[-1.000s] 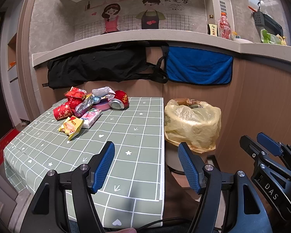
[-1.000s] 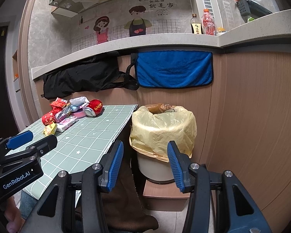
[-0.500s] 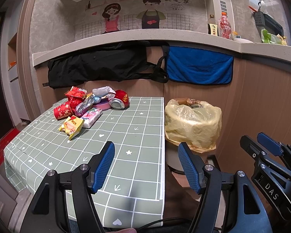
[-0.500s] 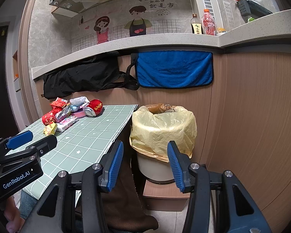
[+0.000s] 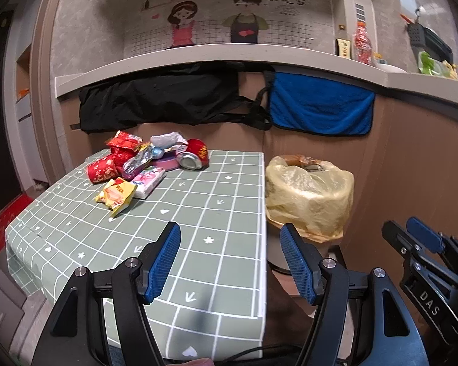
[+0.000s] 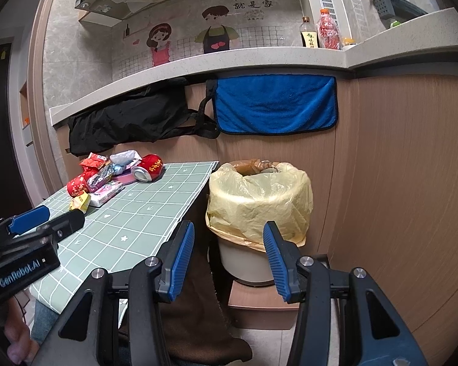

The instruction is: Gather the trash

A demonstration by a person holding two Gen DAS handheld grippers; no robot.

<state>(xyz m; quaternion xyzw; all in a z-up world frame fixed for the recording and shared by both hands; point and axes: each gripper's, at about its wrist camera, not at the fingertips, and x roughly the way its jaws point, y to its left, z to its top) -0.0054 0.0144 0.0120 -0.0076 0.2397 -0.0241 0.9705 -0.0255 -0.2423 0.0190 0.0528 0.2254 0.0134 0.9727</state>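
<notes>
A pile of trash lies at the far left corner of the green checked table (image 5: 198,213): a red can (image 5: 194,158) on its side, a red paper cup (image 5: 102,169), a yellow snack packet (image 5: 116,195), a pink tissue pack (image 5: 148,180), red and silver wrappers. The can also shows in the right wrist view (image 6: 148,167). A white bin with a yellow liner (image 5: 310,195) (image 6: 259,198) stands right of the table. My left gripper (image 5: 230,259) is open and empty over the table's near right part. My right gripper (image 6: 229,259) is open and empty, in front of the bin.
A black bag (image 5: 158,100) and a blue towel (image 5: 320,106) hang from the counter ledge behind the table. Bottles (image 5: 361,44) stand on the counter. A wooden panel wall (image 6: 397,167) runs behind and right of the bin. The bin sits on a low wooden stand (image 6: 259,305).
</notes>
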